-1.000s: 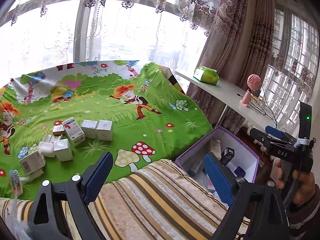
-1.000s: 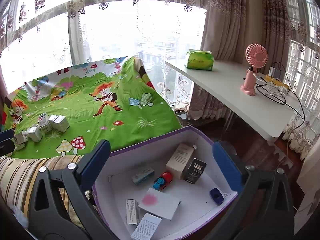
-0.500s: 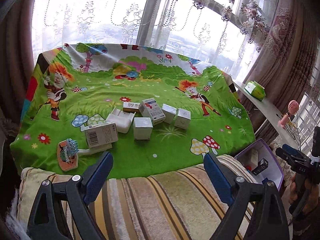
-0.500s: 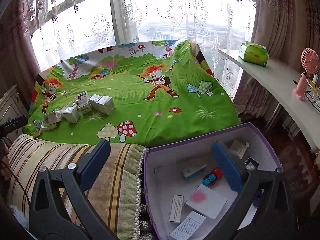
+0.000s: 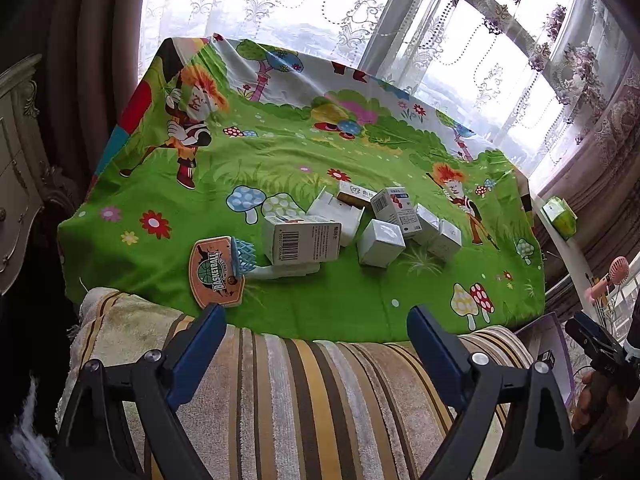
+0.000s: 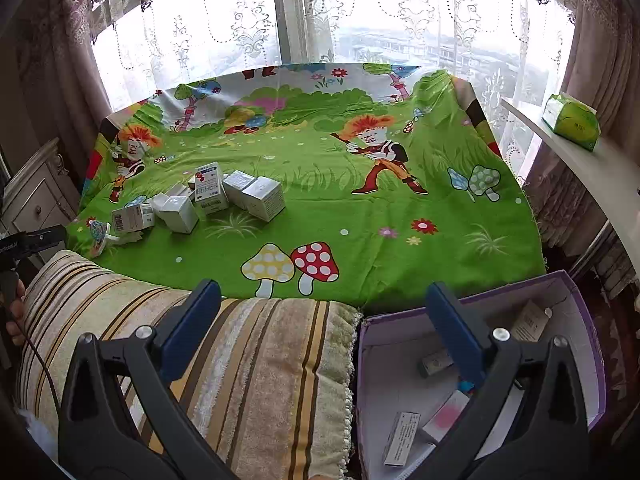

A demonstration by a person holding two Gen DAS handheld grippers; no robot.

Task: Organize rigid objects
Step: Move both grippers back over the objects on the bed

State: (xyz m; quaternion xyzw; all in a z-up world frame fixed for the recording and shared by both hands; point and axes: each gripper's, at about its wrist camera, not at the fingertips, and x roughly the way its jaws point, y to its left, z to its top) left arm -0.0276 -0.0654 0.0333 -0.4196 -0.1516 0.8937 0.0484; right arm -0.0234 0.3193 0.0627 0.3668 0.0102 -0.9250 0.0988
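Several small white boxes [image 5: 380,242] lie clustered on the green cartoon cloth [image 5: 280,160], with a barcode box [image 5: 300,240] and a toy basketball hoop [image 5: 220,270] at the cluster's near left. The cluster also shows in the right wrist view [image 6: 208,196]. My left gripper [image 5: 316,344] is open and empty above the striped cushion [image 5: 300,400], short of the boxes. My right gripper [image 6: 324,316] is open and empty, over the cushion edge and the purple-rimmed box [image 6: 584,292], which holds several small packages.
A white shelf [image 6: 592,168] at the right carries a green tissue pack [image 6: 572,120]. A pale cabinet [image 5: 16,168] stands to the left of the bed. Lace curtains and windows run behind the bed. A pink fan [image 5: 612,276] stands at the far right.
Both grippers have swung left, away from the purple box and toward the cloth. The box cluster now sits nearer the centre of the left wrist view. Both stay open.
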